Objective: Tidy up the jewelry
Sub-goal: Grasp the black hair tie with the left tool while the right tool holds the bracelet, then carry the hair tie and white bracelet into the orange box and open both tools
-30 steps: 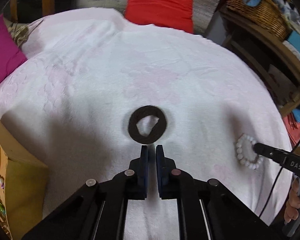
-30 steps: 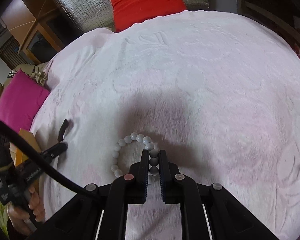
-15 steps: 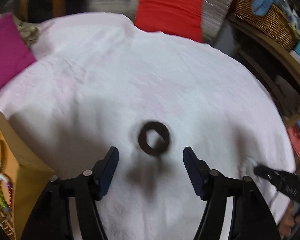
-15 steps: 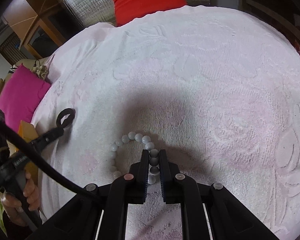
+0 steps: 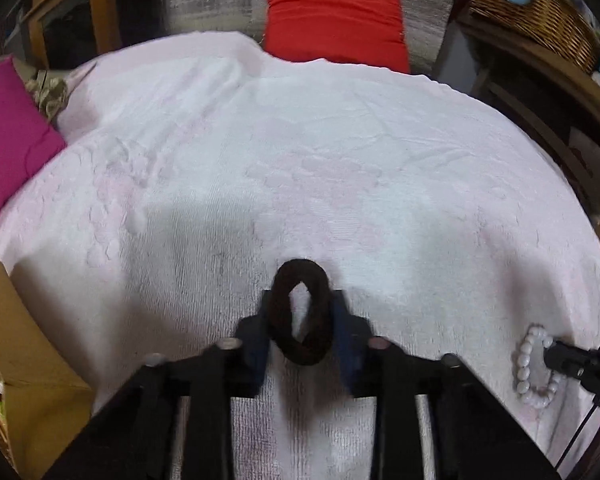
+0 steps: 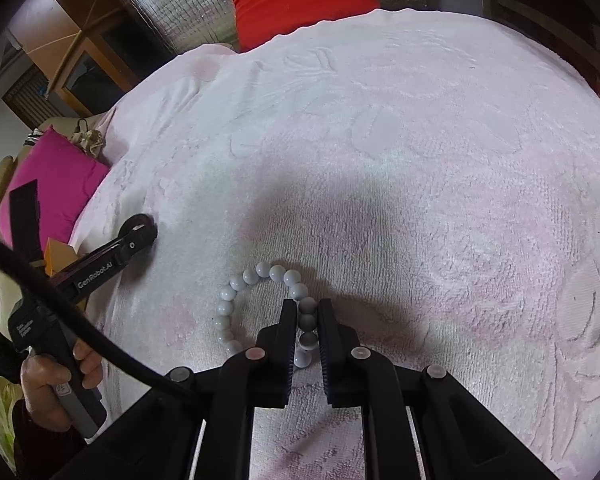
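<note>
Fingers [image 5: 268,320] squeeze black hair tie [image 5: 302,316] into narrow upright oval.

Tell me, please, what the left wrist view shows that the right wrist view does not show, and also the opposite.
Only the left wrist view shows the wicker basket, the cardboard box, and the left gripper from behind, its jaws closing on the squeezed dark brown hair tie. Only the right wrist view shows the hand holding the left gripper, and the right gripper clamped on the white bead bracelet. Both show the pink towel, red cushion, magenta cushion, bracelet and hair tie.
</note>
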Tool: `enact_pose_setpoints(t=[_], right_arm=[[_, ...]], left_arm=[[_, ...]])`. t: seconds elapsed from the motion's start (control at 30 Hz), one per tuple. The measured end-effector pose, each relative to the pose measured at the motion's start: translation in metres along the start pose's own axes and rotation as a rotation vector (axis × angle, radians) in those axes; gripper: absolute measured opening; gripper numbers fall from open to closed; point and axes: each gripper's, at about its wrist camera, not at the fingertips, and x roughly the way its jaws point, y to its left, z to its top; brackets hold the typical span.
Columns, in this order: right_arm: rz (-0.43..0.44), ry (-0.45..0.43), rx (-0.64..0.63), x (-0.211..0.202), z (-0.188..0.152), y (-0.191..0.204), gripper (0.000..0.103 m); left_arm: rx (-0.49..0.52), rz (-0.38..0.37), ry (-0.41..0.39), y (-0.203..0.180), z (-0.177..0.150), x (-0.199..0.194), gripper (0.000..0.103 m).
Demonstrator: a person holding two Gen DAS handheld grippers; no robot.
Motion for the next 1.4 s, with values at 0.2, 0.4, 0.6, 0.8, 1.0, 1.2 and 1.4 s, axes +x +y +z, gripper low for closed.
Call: enact_pose_setpoints(t=[0.2,0.4,0.6,0.8,1.0,1.2,1.4], right_arm=[[-0.008,0.007,-0.003,-0.001,0.001,0.002,0.014],[0.005,0.013,0.013,-0.001,-0.001,0.001,0.014],[-0.032,-0.023,-0.058,-0.003,-0.006,0.016,0.011],[-0.022,-0.071,-0.118,-0.011,-0.011,0.041,0.011],[0.033,-0.138,-0.157,-0.025,-0.015,0.068,0.011],[0.1,-0.188,-0.192,-0.037,-0.019,0.101,0.011],[0.187,-0.227,-0.233,-0.052,-0.023,0.143,0.011]], left_arm=[[-0.026,-0.066,0.001,0.006,-0.006,-0.014,0.011],[0.01,-0.101,-0.021,-0.002,-0.017,-0.039,0.011],[0.048,-0.122,-0.064,-0.012,-0.032,-0.071,0.011],[0.061,-0.106,-0.125,-0.012,-0.048,-0.104,0.011],[0.038,-0.047,-0.178,0.004,-0.061,-0.135,0.011],[-0.038,-0.013,-0.216,0.033,-0.079,-0.164,0.011],[-0.132,0.014,-0.259,0.084,-0.102,-0.203,0.011]])
